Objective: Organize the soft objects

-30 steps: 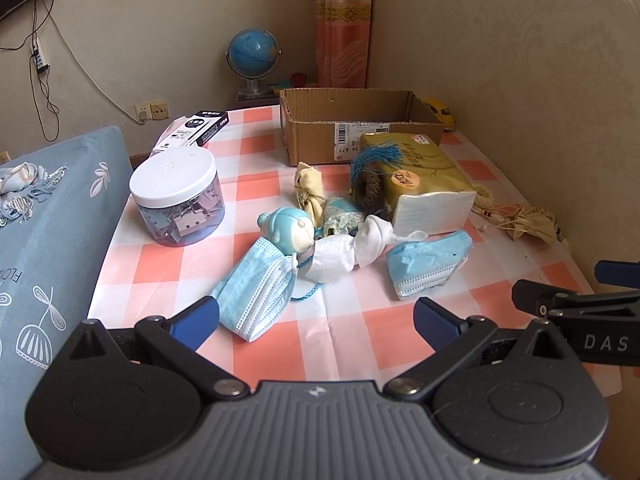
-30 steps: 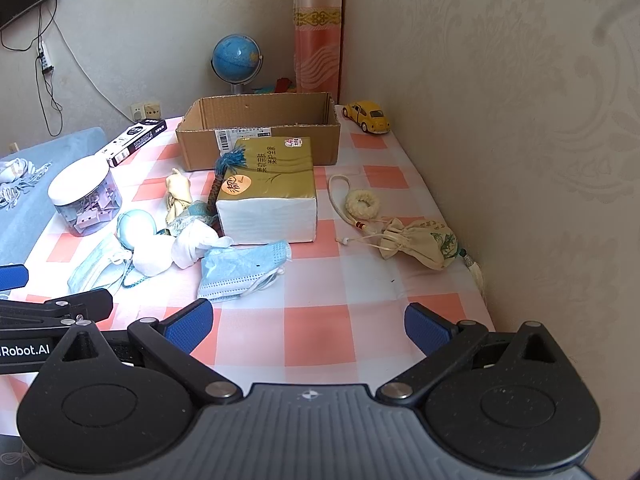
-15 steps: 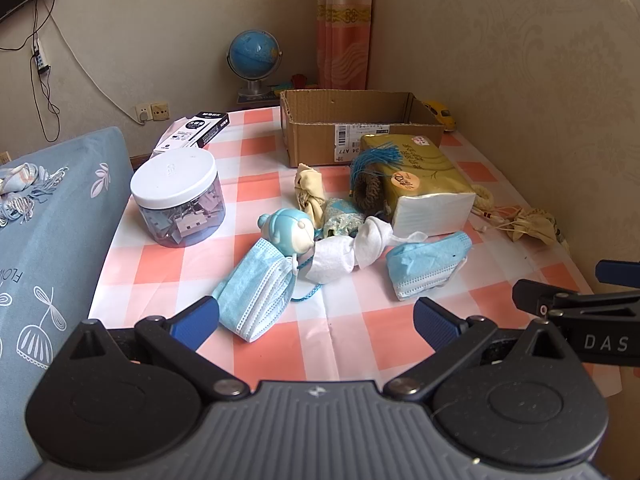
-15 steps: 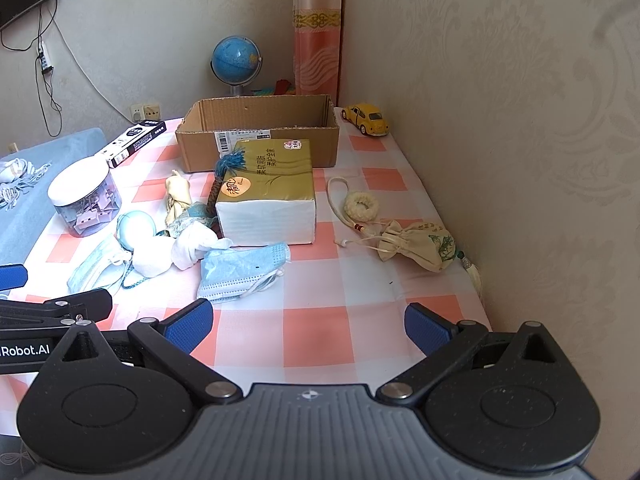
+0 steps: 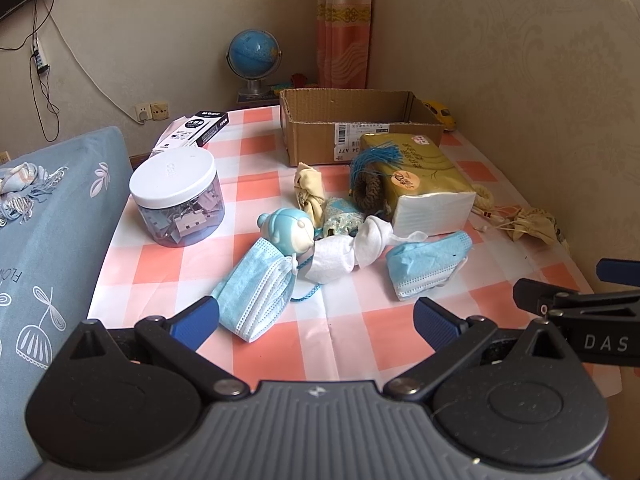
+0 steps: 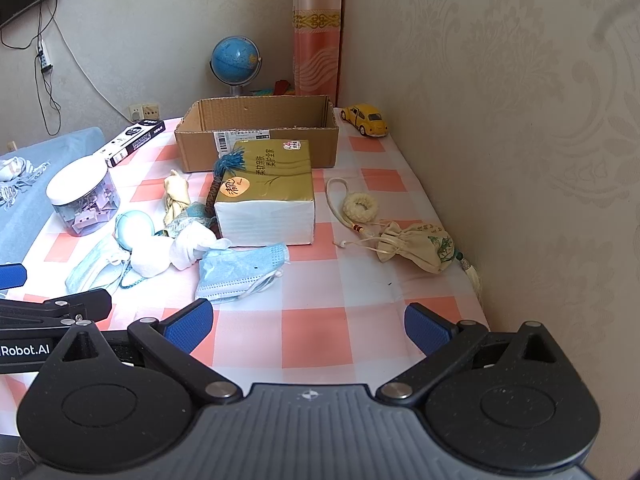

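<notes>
From the left wrist we see our left hand-held gripper spread wide and empty, above the tabletop's near edge. A crumpled face mask lies just ahead, touching a blue toy.

From the right wrist, our right hand-held gripper is equally wide and empty. A second mask touches the tissue pack; its loose ear loops could snag neighbours. The cardboard box sits at the far edge.

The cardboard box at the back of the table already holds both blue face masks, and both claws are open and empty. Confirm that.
Not quite. The cardboard box shows no masks inside; both blue face masks lie on the checked tablecloth in front, as both wrist views show. The left claw and right claw are indeed open and empty.
</notes>
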Available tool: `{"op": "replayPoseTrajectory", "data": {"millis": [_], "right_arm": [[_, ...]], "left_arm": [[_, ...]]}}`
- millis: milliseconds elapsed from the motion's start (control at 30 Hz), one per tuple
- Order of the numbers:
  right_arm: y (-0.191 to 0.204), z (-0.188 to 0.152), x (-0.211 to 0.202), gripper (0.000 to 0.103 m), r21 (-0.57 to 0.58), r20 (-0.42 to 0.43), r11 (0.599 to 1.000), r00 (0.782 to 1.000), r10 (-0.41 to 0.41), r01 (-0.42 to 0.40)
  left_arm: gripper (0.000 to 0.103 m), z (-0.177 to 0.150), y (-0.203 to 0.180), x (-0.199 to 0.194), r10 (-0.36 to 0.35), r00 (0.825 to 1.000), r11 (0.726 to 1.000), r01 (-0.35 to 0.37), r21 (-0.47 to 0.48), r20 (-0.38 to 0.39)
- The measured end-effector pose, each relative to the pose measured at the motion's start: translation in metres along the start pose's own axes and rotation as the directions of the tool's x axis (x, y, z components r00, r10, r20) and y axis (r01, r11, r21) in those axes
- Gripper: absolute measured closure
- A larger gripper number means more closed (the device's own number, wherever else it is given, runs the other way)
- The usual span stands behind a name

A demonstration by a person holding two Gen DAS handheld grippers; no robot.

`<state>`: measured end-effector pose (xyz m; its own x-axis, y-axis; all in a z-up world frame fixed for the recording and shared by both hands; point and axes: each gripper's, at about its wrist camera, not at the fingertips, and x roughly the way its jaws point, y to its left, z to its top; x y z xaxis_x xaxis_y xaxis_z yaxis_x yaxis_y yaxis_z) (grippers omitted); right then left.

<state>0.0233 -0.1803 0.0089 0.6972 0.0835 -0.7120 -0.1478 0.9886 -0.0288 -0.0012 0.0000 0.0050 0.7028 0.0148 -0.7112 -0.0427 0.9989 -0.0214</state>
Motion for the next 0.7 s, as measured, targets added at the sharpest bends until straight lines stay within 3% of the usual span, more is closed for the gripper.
{"op": "replayPoseTrajectory", "data": {"millis": [700], "right_arm": [[0.002, 0.004, 0.005, 0.000, -0.025, 0.020, 1.000, 1.000, 0.009, -0.009]], "left_arm": [[0.000, 0.000, 0.001, 0.010, -0.027, 1.000, 1.000, 0.027, 0.014, -0.002]]}}
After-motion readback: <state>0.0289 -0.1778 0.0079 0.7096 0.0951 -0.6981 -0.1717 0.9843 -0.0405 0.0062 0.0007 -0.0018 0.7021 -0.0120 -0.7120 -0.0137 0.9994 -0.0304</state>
